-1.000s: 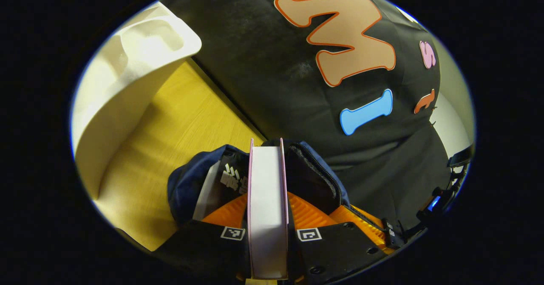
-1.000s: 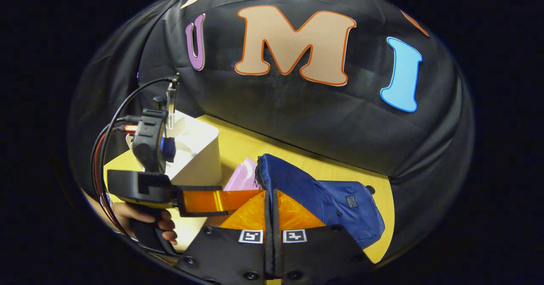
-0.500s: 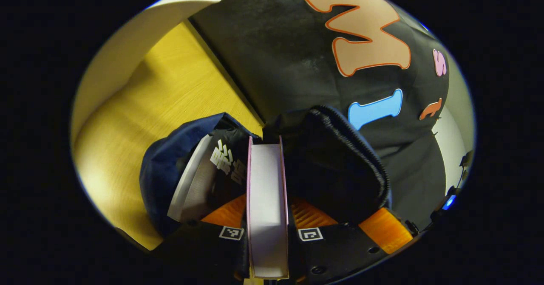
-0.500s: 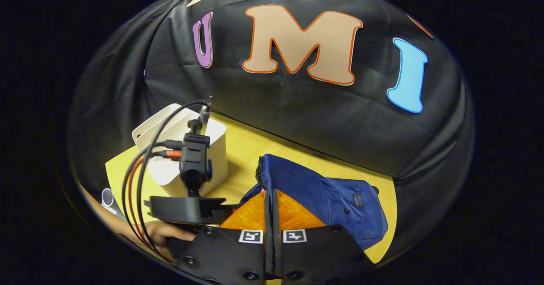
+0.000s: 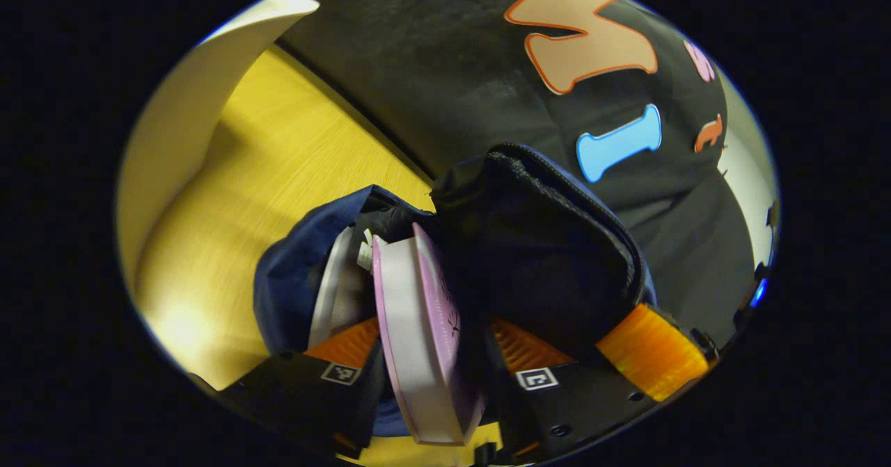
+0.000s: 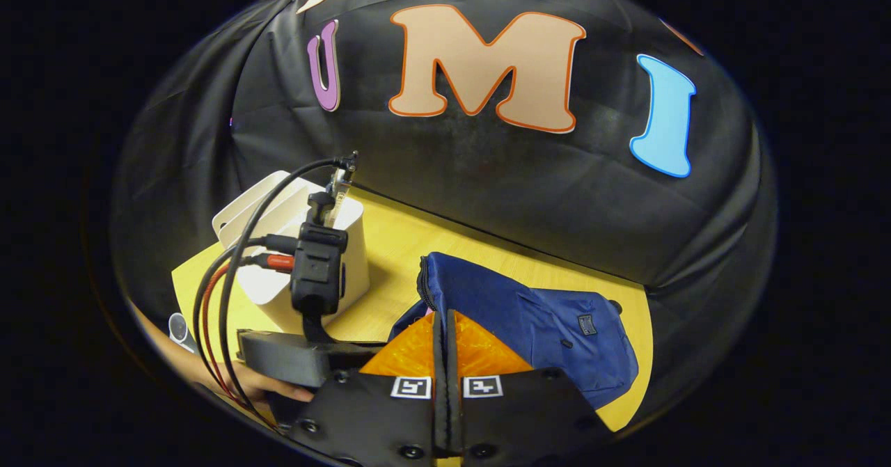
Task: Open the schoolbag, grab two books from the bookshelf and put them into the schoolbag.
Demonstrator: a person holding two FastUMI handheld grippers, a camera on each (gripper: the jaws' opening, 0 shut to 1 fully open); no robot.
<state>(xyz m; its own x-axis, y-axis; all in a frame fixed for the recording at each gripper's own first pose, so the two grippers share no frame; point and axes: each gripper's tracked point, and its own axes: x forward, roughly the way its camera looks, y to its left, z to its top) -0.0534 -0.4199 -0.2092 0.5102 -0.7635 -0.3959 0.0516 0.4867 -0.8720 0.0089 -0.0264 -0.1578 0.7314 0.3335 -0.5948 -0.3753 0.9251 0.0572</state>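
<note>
The navy schoolbag (image 6: 550, 328) lies on the yellow table (image 6: 418, 241) with its mouth held up. My right gripper (image 6: 445, 317) is shut on the zipper edge of that mouth. In the left gripper view the bag (image 5: 557, 258) gapes open. A pink-covered book (image 5: 418, 342) leans left inside the mouth. My left gripper (image 5: 428, 328) stands open around it, fingers apart from the covers. A second book (image 5: 334, 293) with white pages sits deeper in the bag. The right gripper's finger (image 5: 651, 352) holds the bag's rim.
The white bookshelf (image 6: 306, 244) stands left of the bag, close to the black cloth wall; its side (image 5: 188, 126) rises at the left. A hand (image 6: 264, 387) holds the left gripper (image 6: 306, 355), whose cables loop beside the shelf. Bare tabletop (image 5: 264, 195) lies between shelf and bag.
The left gripper carried the pink book into the bag's mouth, then its fingers spread and the book tipped left. The right gripper stayed shut on the bag's edge.
</note>
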